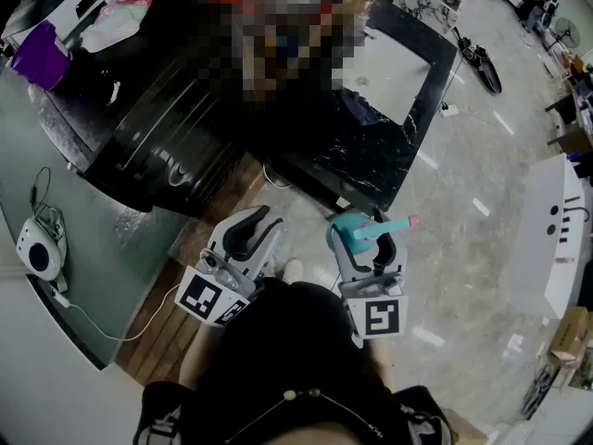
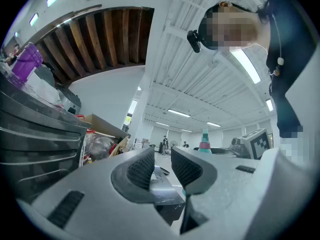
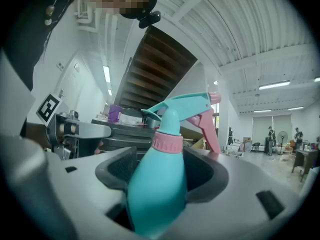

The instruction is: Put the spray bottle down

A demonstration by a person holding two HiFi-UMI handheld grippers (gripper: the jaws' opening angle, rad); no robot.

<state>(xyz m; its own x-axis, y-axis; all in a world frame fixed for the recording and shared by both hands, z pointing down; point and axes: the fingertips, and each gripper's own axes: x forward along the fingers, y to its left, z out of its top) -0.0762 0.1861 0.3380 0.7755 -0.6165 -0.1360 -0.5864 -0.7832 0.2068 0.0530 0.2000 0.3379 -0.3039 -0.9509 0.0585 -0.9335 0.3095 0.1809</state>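
No words or numbers could be read anywhere. The left gripper [image 1: 262,222] and the right gripper [image 1: 371,241] each had a cube with black and white square shapes, not letters. Dark marks on a white box [image 1: 556,221] were too small to read.

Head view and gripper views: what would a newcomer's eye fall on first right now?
The teal spray bottle, with its pink collar and trigger, fills the right gripper view, clamped upright between the jaws of the right hand-held gripper. In the left gripper view, the left hand-held gripper holds nothing, its jaws slightly apart.
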